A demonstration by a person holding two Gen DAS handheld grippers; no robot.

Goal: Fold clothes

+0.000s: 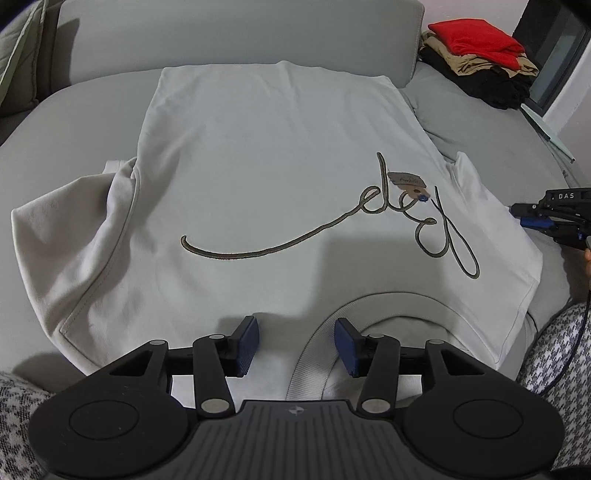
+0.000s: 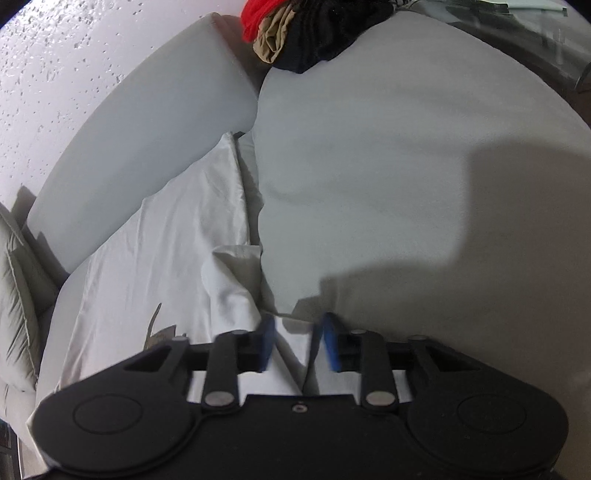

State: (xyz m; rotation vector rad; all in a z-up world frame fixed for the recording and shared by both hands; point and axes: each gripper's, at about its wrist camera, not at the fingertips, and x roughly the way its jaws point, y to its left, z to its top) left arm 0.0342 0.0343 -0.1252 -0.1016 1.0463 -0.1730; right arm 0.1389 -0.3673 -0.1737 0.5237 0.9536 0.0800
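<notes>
A pale grey T-shirt (image 1: 258,166) with a dark script logo (image 1: 332,221) lies flat, front up, on a grey sofa seat (image 1: 498,129), its collar (image 1: 314,350) toward me. A small card tag (image 1: 408,182) lies on the logo. My left gripper (image 1: 295,343) is open just above the shoulder beside the collar, holding nothing. My right gripper (image 2: 298,341) is open over the shirt's right sleeve edge (image 2: 291,350), with cloth between the fingers. It also shows in the left wrist view (image 1: 546,218) at the sleeve.
A stack of folded clothes, red on top of tan and black (image 1: 480,55), sits at the sofa's far right; it also shows in the right wrist view (image 2: 306,33). The sofa backrest (image 1: 240,33) runs behind the shirt. A cushion (image 2: 18,295) lies at the left.
</notes>
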